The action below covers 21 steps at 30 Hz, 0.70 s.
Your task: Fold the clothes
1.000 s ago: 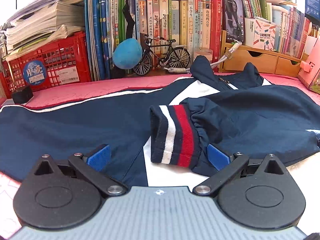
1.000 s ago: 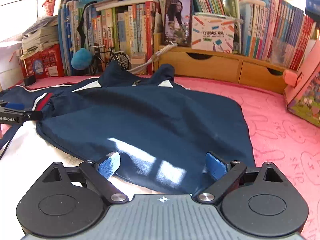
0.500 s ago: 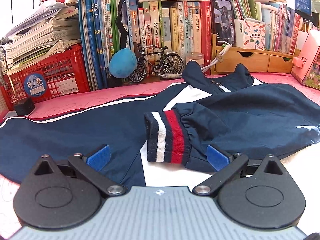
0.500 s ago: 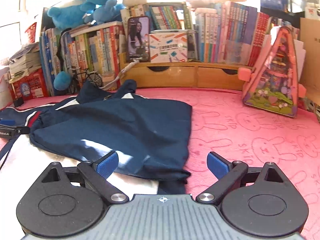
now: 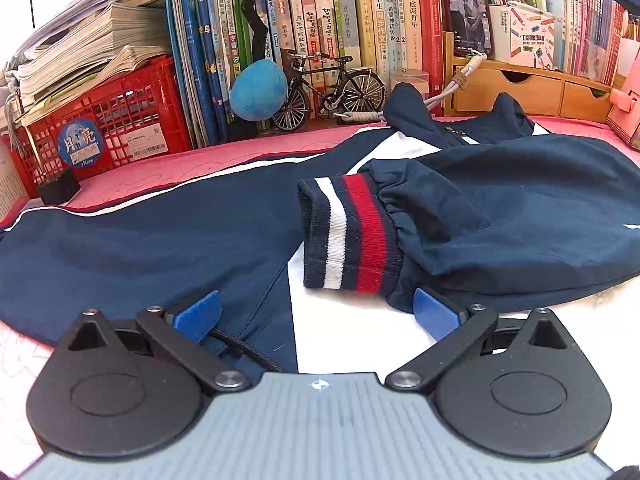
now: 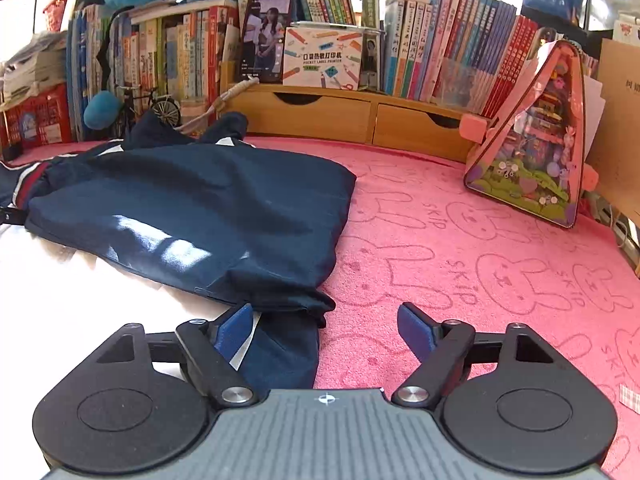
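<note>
- On the pink counter [image 6: 460,240], a navy jacket [image 5: 160,240] lies spread, one sleeve folded across it.
- Its striped cuff [image 5: 352,236] lies just ahead of the left gripper [image 5: 316,314], whose jaws stand wide with nothing pressed between them.
- At the jacket's right edge, the right gripper [image 6: 324,326] has its jaws closing; a navy fabric corner [image 6: 280,344] lies between them, beside the left pad.

Navy jacket [image 5: 520,208], red-white-striped cuff [image 5: 352,232]

We see a navy jacket [image 5: 152,240] lying flat on the pink mat, 1 sleeve folded across, its striped cuff [image 5: 352,232] on top.
</note>
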Available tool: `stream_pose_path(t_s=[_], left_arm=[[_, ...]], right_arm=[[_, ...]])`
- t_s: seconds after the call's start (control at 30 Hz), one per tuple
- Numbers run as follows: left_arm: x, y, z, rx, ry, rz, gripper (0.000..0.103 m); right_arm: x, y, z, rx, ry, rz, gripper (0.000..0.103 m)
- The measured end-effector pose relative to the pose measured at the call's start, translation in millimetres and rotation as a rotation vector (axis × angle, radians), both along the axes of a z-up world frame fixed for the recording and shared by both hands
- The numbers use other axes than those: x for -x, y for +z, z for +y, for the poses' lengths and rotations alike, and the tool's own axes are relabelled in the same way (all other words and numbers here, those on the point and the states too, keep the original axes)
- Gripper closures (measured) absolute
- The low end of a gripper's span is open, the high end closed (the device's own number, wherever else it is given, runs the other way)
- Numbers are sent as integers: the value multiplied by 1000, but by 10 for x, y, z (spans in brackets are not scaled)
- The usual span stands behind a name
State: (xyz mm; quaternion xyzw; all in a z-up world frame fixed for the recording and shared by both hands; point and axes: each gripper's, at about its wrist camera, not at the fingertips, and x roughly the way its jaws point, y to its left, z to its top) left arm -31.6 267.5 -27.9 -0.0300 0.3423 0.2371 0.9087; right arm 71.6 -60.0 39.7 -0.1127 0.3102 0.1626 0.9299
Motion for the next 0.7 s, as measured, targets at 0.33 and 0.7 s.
stream_pose_path(t_s=[0.33, 0.7], left_arm=[[-17, -25, 54, 43, -5, -19, 0], [89, 340, -119, 79, -101, -143, 0]], right_arm=[[-598, -100, -319, -39, -205, 19, 40], [-82, 152, -406, -75, -87, -45, 23]])
